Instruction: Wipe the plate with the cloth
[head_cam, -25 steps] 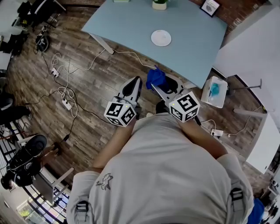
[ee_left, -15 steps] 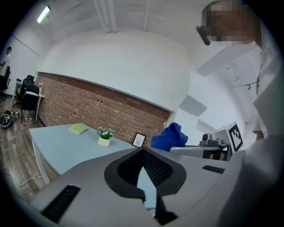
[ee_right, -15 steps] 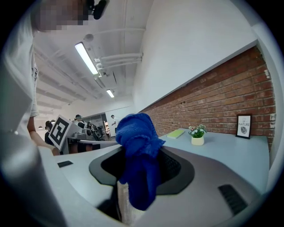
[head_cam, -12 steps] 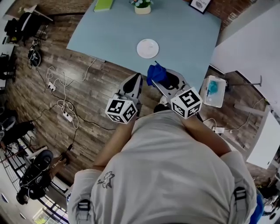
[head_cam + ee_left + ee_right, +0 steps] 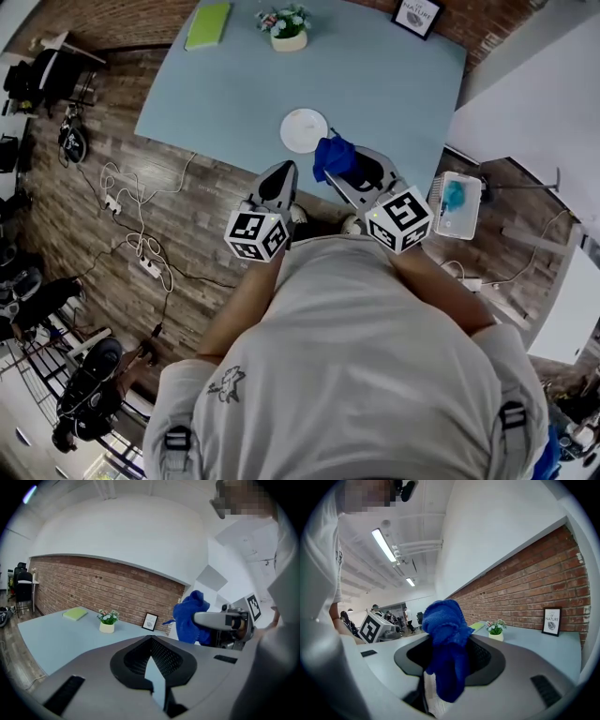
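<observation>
The left gripper (image 5: pixel 279 178) is found closed and empty, short of the worktop (image 5: pixel 225 103) edge. The white plate (image 5: pixel 304 130) lies near that edge, apparently untouched. The blue cloth (image 5: pixel 333 157) is clamped in the right gripper (image 5: pixel 342 172) and held near the plate, not on it. Wiping is judged not yet begun; all of it remains.

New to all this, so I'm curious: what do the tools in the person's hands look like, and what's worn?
The left hand-held gripper and right hand-held gripper are grey wedges with black mesh-lined hollows, each topped by a white cube bearing black square markers. The person wears a light grey short-sleeved shirt.
</observation>
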### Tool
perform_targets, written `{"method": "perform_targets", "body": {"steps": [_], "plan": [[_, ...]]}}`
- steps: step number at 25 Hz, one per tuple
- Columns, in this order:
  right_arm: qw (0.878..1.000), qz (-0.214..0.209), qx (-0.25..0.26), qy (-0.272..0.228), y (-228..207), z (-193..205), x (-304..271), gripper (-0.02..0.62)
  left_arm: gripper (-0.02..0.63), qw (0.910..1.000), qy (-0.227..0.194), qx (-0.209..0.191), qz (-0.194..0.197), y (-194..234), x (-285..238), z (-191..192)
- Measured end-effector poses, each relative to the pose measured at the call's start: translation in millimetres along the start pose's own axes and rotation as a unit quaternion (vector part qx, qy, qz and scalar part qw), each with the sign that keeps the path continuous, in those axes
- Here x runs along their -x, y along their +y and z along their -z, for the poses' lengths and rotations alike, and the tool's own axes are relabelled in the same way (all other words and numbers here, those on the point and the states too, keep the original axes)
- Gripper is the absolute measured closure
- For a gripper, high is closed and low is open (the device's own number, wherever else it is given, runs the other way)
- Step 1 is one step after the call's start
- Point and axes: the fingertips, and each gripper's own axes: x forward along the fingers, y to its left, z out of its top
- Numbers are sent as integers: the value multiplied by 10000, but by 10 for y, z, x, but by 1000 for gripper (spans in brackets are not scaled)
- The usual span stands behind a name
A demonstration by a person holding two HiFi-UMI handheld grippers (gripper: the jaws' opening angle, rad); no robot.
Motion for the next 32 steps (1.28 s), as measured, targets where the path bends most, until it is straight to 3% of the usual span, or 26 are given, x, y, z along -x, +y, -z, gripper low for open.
{"method": "perform_targets", "body": {"steps": [2, 5, 9, 12, 21, 30, 32], "plan": [[10000, 43, -11, 4, -62, -31, -108, 420, 598, 9999, 85, 125, -22, 161, -91, 34], [9998, 198, 72, 41, -186, -65, -287, 420, 598, 9991, 215, 270, 255, 336, -267, 62], [9975, 487, 428, 264, -345, -28, -538, 420, 597, 9955, 652, 351, 589, 571, -516, 160], [9973, 539, 361, 350, -543, 60, -788, 420, 597, 9927, 905, 344, 722, 792, -758, 233], [9876, 964, -526, 1123, -1068, 870, -1294, 420, 597, 9794, 1765, 639, 745, 1455, -1107, 755], [9750, 1179, -910, 1648, -1429, 1745, -1544, 420, 594, 9636, 2425, 973, 563, 1866, -1444, 1423], [9719, 1198, -998, 1763, -1474, 1966, -1563, 420, 563, 9601, 2545, 1032, 530, 1909, -1509, 1561]]}}
